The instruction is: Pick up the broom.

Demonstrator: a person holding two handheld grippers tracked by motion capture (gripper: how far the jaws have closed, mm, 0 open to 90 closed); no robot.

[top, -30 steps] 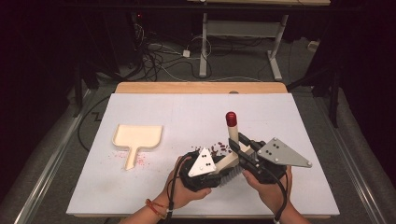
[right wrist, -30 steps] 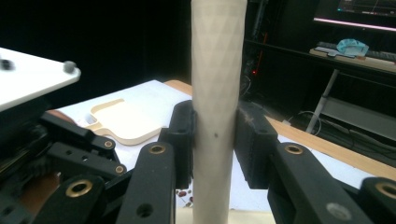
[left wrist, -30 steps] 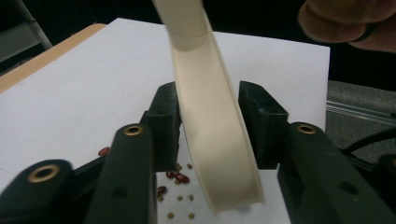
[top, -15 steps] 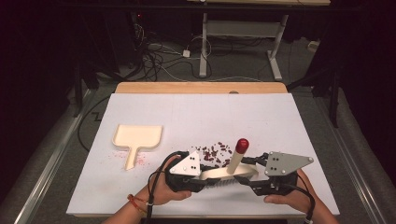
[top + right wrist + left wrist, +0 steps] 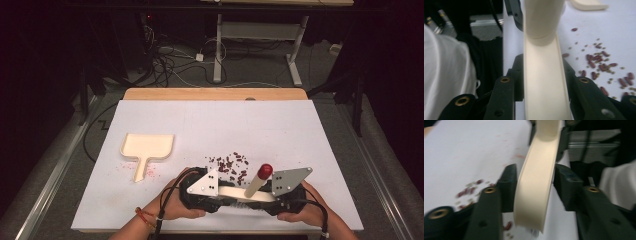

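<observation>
Both the left gripper [image 5: 210, 192] and right gripper [image 5: 280, 192] pinch the cream brush with its red-tipped handle [image 5: 250, 192], lying crosswise at the white table's [image 5: 300, 130] near edge. The scattered red beans [image 5: 231, 165] lie just beyond it; the cream dustpan [image 5: 147, 150] sits well left

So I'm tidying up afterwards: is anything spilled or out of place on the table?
Yes: small dark red beans lie scattered loose on the white table, right of the empty cream dustpan, with pinkish specks by its handle.
</observation>
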